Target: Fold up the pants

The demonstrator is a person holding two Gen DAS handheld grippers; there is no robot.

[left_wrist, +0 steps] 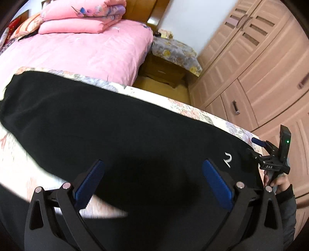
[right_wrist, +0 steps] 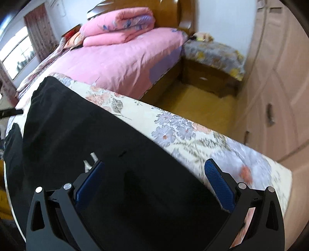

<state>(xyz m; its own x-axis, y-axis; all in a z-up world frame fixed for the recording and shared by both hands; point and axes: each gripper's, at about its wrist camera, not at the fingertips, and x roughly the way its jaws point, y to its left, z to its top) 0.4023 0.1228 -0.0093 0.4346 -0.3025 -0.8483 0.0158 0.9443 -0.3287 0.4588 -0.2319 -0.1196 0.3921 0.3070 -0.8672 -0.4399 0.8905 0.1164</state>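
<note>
A: Pants (left_wrist: 115, 125), where?
B: Flat on the floral sheet (right_wrist: 183, 127), pink bed (right_wrist: 119, 59) at twelve o'clock.
A: Tools?
B: Left gripper (left_wrist: 152, 171) spread wide above the cloth; right gripper (right_wrist: 154, 173) likewise agape, holding nothing.

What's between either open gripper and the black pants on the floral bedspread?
Nothing visible. The black fabric pants lie flat on the floral bedspread, directly under the open left gripper and open right gripper. Only bare cloth shows between the blue pads. The folded pink quilt sits far off.
</note>
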